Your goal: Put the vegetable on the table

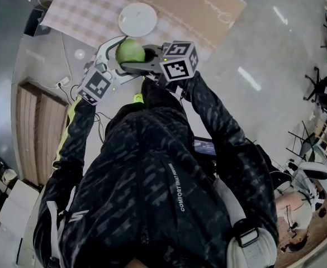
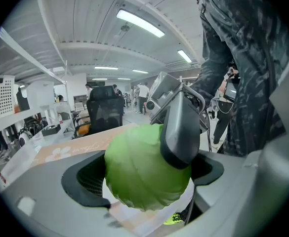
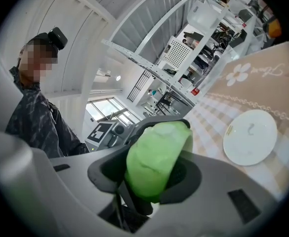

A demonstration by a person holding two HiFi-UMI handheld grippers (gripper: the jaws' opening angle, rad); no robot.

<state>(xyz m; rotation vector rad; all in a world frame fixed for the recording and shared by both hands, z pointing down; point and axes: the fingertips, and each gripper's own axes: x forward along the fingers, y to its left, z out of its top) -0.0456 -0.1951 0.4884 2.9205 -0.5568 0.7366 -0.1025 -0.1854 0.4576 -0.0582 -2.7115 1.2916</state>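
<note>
A round green vegetable (image 1: 130, 52) hangs in the air between both grippers, just short of the table (image 1: 90, 13) with its checked and beige cloth. My left gripper (image 1: 118, 50) comes in from the left and its pale jaws wrap the vegetable (image 2: 142, 174). From the right, my right gripper (image 1: 142, 60) is shut on the same vegetable (image 3: 156, 157). One of its dark fingers (image 2: 181, 130) presses on the vegetable's side in the left gripper view. A white plate (image 1: 137, 19) lies on the cloth just beyond.
A slatted wooden panel (image 1: 37, 133) and cables (image 1: 68, 82) lie on the floor to the left. Chairs and stands (image 1: 320, 94) crowd the right side. The plate (image 3: 249, 137) sits near the table's beige edge. An office chair (image 2: 104, 112) stands beyond the table.
</note>
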